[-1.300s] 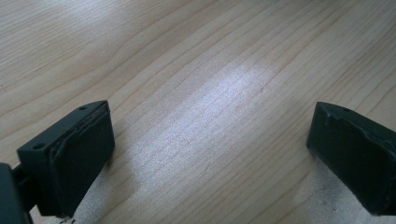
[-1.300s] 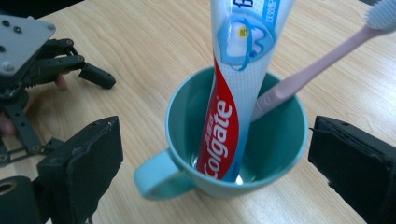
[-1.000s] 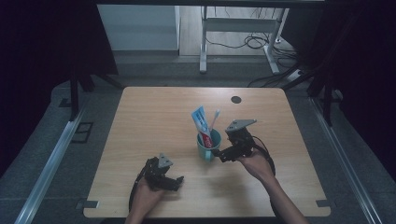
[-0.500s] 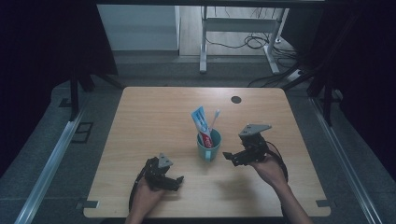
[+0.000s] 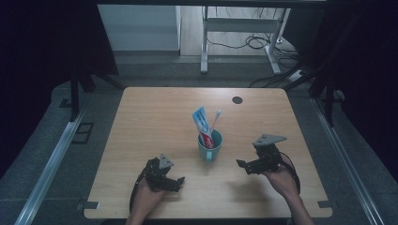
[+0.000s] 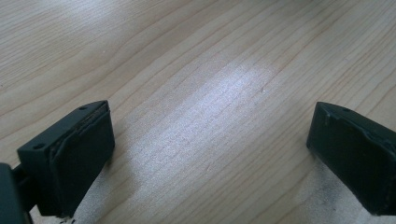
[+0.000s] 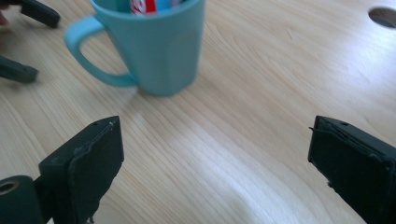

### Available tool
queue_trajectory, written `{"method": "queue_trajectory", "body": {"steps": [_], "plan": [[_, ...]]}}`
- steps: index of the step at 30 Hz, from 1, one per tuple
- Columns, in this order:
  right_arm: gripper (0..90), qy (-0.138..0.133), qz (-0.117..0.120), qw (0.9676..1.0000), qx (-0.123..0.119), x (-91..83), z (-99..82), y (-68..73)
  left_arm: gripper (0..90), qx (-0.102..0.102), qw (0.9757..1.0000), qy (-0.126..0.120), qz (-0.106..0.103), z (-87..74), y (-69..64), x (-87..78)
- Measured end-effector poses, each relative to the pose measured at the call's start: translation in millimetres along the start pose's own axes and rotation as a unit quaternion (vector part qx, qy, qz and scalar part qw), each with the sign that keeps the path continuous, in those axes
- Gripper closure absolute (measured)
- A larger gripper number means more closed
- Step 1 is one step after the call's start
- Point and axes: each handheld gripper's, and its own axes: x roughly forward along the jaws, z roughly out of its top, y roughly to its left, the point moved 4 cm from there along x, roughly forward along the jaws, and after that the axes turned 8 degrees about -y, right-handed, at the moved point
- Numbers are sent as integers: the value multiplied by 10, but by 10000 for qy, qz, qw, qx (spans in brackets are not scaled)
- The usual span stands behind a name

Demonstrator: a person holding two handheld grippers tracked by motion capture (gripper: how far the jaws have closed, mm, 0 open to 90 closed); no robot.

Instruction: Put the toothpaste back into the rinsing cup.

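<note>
Two grippers flank the mug, which stands mid-table holding a toothpaste tube and toothbrush, both upright. The right gripper, jaws wide and empty, is nearer, the mug to its left. The left gripper is likewise agape over bare wood.

Lab-style recording bay: 1 bare wooden table ringed by black curtains, floor rails, loose cables beyond the far edge.
</note>
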Motion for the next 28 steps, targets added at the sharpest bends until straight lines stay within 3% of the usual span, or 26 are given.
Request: {"method": "queue_trajectory", "body": {"steps": [17,21,25,28], "plan": [[48,-168,-269,9991,283,-18,-562,-75,10,-24,10000,-13,3,0,-3,2],[48,-78,-300,9990,326,29,-689,-82,10,-10,10000,-12,4,0,-1,2],[48,105,-410,9990,174,43,-763,-77,10,-13,10000,-11,3,0,-2,2],[46,16,-346,9989,311,16,-753,-71,10,-13,10000,-11,4,0,-1,2]]}}
